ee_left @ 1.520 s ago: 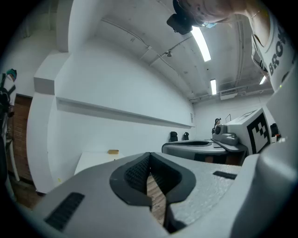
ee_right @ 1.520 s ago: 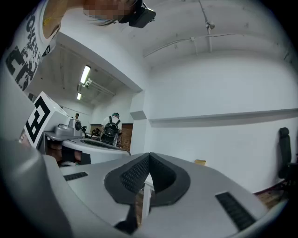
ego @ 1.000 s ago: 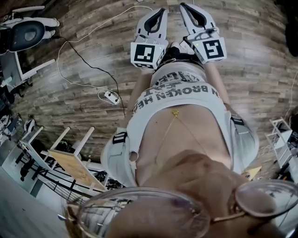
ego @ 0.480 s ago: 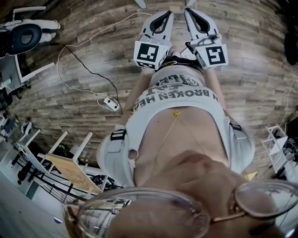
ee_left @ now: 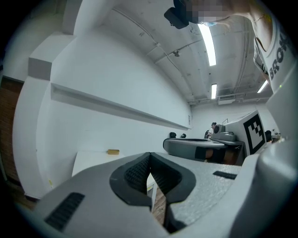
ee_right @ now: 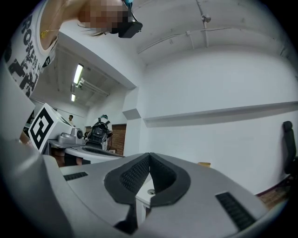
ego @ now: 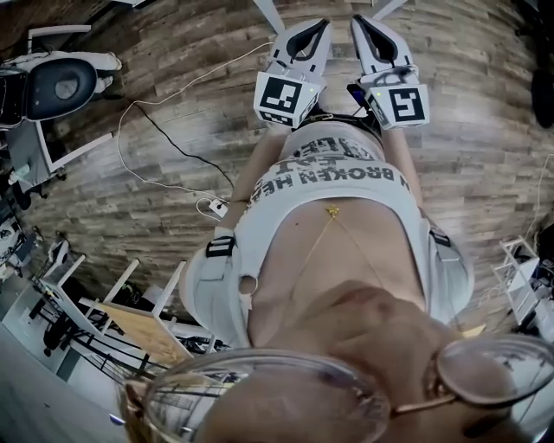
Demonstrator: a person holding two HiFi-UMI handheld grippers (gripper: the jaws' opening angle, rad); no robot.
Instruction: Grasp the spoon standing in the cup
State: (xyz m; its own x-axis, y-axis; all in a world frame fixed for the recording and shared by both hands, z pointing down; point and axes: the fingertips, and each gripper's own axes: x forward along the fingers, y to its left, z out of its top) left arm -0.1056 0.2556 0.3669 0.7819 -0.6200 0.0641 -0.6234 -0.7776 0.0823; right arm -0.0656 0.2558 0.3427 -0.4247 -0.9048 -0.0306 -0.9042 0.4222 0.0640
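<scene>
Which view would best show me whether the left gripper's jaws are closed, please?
The left gripper view: the left gripper has its pads together, nothing between. The head view shows it from behind, over the wooden floor; the right gripper view catches its marker cube and side.

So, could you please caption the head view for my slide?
Left gripper and right gripper, both shut and empty, held above wooden floor.

Lab-like workroom: plank floor (ego: 485, 130), trailing cables (ego: 164, 138), office chair (ego: 61, 86).
</scene>
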